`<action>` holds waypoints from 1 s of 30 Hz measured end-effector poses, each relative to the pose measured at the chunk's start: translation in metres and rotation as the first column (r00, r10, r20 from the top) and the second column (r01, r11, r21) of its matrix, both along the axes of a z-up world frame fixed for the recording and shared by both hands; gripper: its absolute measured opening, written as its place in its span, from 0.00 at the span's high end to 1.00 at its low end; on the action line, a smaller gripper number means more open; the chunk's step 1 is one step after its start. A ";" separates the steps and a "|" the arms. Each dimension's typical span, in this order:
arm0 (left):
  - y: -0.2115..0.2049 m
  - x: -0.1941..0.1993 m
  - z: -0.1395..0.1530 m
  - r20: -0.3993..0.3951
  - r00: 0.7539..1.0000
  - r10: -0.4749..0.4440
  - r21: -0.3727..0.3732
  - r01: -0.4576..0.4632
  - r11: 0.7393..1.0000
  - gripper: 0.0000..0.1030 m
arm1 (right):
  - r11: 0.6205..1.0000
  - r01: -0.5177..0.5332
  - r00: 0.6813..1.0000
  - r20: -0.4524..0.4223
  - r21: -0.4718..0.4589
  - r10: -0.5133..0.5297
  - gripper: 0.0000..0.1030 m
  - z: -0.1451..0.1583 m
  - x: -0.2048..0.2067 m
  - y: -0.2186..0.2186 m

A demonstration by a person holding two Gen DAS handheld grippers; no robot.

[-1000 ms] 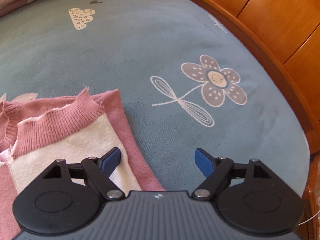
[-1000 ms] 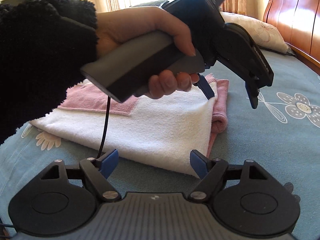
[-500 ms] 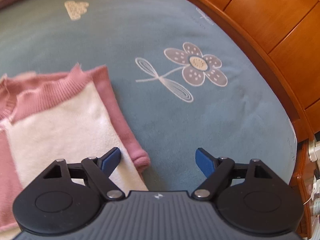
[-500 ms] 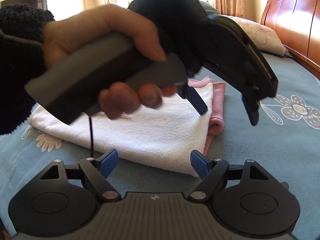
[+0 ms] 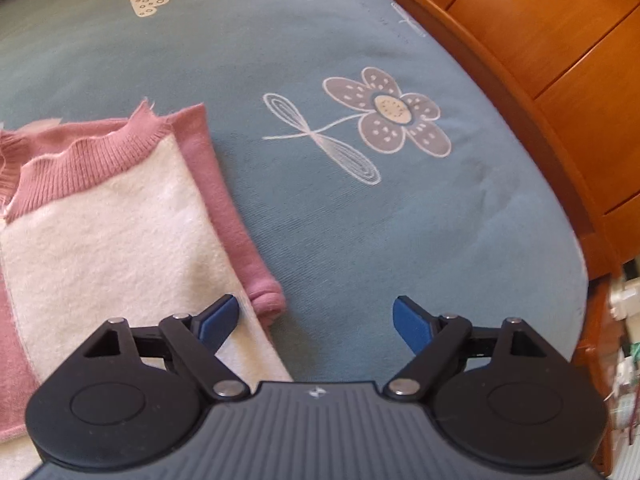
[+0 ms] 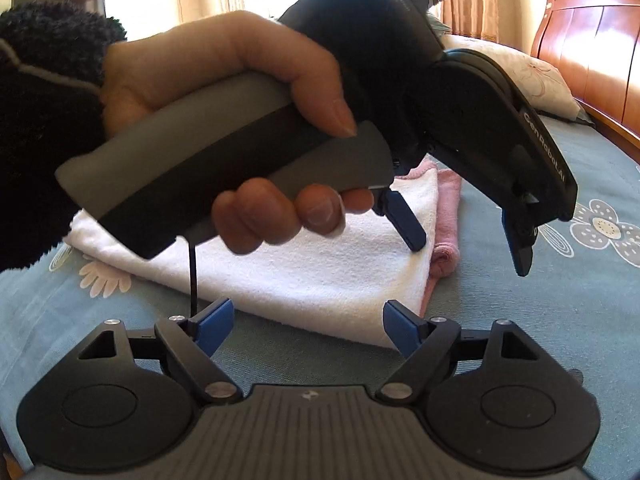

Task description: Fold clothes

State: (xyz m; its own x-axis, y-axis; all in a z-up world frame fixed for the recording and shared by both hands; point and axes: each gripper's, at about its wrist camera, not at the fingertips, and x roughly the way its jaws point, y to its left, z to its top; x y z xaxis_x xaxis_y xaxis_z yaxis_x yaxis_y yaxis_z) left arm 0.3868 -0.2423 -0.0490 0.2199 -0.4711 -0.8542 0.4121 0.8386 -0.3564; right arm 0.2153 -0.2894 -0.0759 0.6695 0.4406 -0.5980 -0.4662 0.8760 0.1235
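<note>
The pink and white fuzzy knit sweater lies folded into a flat oblong on the teal flower-printed bedsheet, well short of the orange wooden bed frame. Both tools are released and empty: the left tool hovers above the sweater's near right corner, its left blue pad over the white panel and its right pad over bare sheet; the right tool hangs spread just off the white front edge, gripping nothing.

From where I stand the folding looks all but finished, and what seems left is squaring up. To do that well, I'd say the pink rolled cuff end that pokes out past the white panel wants tucking or pressing flush. A pad on top and one under the edge should pinch only that layer, so the stack below doesn't slide. The knit is soft and thick, so a slow, low nudge looks safer than a lift.

In the left wrist view the bundle's long axis runs from the ribbed pink hem band at the far end back toward the tool, leaning slightly right; the folded pink side edge lies along its right. In the right wrist view the long side stretches left to right across the bed, behind the person's left hand.
</note>
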 end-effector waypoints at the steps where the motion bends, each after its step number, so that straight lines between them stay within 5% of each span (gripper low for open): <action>1: 0.005 -0.001 0.007 0.013 1.000 0.006 -0.005 -0.006 1.000 0.19 | 1.000 -0.003 1.000 0.002 0.000 0.003 0.17 0.000 0.000 0.001; 13: 0.132 -0.041 0.077 0.174 0.962 0.211 0.097 -0.230 0.968 0.18 | 0.998 -0.021 0.999 0.042 0.066 0.018 0.01 0.008 -0.003 0.003; 20: 0.222 -0.075 0.033 0.100 0.905 0.414 0.031 -0.419 0.908 0.18 | 0.991 -0.010 0.999 -0.035 0.130 0.015 0.00 -0.003 0.004 0.010; 27: 0.269 -0.107 -0.017 0.083 0.858 0.506 0.045 -0.510 0.859 0.18 | 0.990 -0.027 0.996 -0.076 0.138 0.038 0.00 -0.017 0.012 0.022; 30: 0.281 -0.125 -0.025 0.124 0.855 0.504 -0.003 -0.507 0.862 0.17 | 0.989 -0.010 0.994 -0.107 0.145 0.026 0.00 -0.024 0.017 0.022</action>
